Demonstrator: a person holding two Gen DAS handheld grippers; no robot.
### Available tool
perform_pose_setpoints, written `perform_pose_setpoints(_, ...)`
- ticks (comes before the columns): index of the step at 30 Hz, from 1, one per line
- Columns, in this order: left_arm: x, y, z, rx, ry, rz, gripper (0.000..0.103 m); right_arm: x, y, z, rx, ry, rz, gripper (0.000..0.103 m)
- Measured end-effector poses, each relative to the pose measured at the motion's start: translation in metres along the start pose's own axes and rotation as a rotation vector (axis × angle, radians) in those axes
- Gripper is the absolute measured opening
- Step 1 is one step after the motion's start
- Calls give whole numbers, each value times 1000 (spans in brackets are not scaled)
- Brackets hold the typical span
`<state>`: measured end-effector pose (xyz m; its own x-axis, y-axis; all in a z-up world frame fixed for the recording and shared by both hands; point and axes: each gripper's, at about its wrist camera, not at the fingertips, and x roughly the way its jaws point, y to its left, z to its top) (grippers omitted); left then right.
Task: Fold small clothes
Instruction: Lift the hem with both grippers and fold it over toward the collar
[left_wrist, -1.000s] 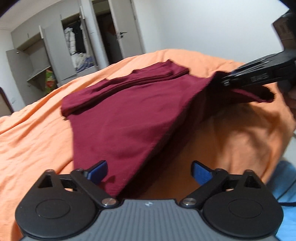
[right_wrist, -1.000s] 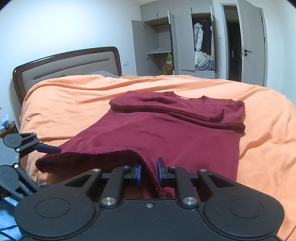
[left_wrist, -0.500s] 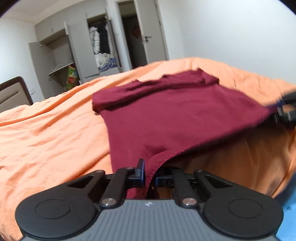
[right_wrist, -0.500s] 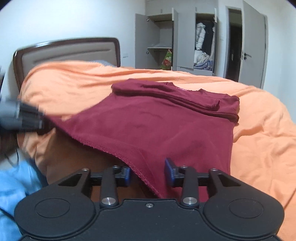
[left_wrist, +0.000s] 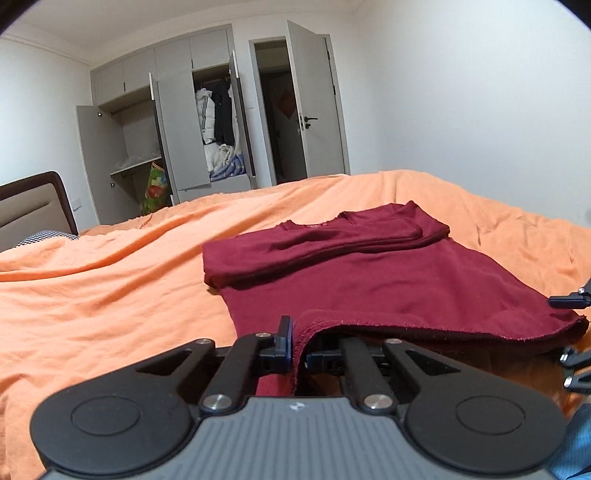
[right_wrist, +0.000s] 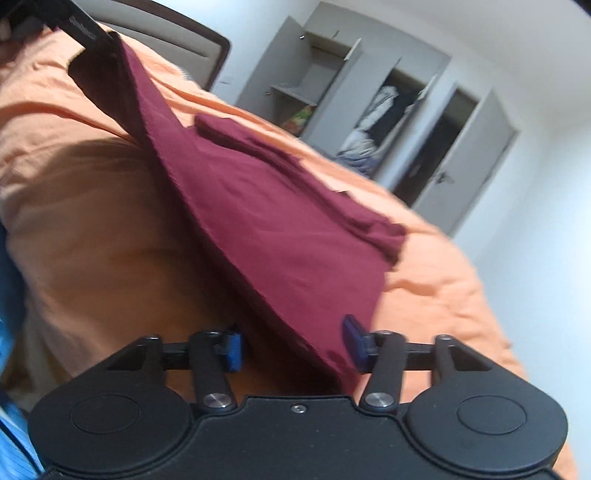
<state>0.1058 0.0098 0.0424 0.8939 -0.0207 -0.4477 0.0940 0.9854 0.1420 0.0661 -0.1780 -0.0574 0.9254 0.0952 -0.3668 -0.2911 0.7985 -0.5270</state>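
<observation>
One maroon shirt (left_wrist: 388, 280), left tongs (left_wrist: 297, 345) pinching hem

The right wrist view is motion-blurred, the wardrobe (right_wrist: 376, 125) contents indistinct. In the left wrist view, the maroon shirt (left_wrist: 388, 280) hem hides one fingertip, and the right edge crops another gripper.

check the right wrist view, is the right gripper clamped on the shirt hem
No, the right gripper has its blue pads wide apart, and the maroon shirt hem merely passes between them unpinched.
</observation>
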Motion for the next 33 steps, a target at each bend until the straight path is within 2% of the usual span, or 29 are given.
perform_pose_setpoints(2,-3,0,-2,2,-1,12,5,-3,-5,-6,-2,-5,-34,4)
perform_pose_setpoints(6,-14,-1,-9,-8,-17,21,4,-23,-18,-7,58,-101,-91,4)
perform_pose_setpoints(13,-53,0,-4,-5,-126,31,3,-64,-44,11,154,-289,-189,4)
perform_pose_setpoints(17,-87,12,13,-20,-150,-13,3,-99,-57,28,159,-357,-170,4)
perform_pose_setpoints(21,-120,28,31,-5,-171,-53,3,-136,-73,39,141,-398,-106,4)
perform_pose_setpoints(25,-139,44,48,-26,-156,-125,3,-156,-86,49,125,-400,-61,5)
perform_pose_setpoints(29,-128,56,56,-43,-86,-179,3,-150,-91,56,125,-375,-46,6)
perform_pose_setpoints(33,-103,68,72,-38,-22,-197,3,-129,-94,69,84,-352,-46,6)
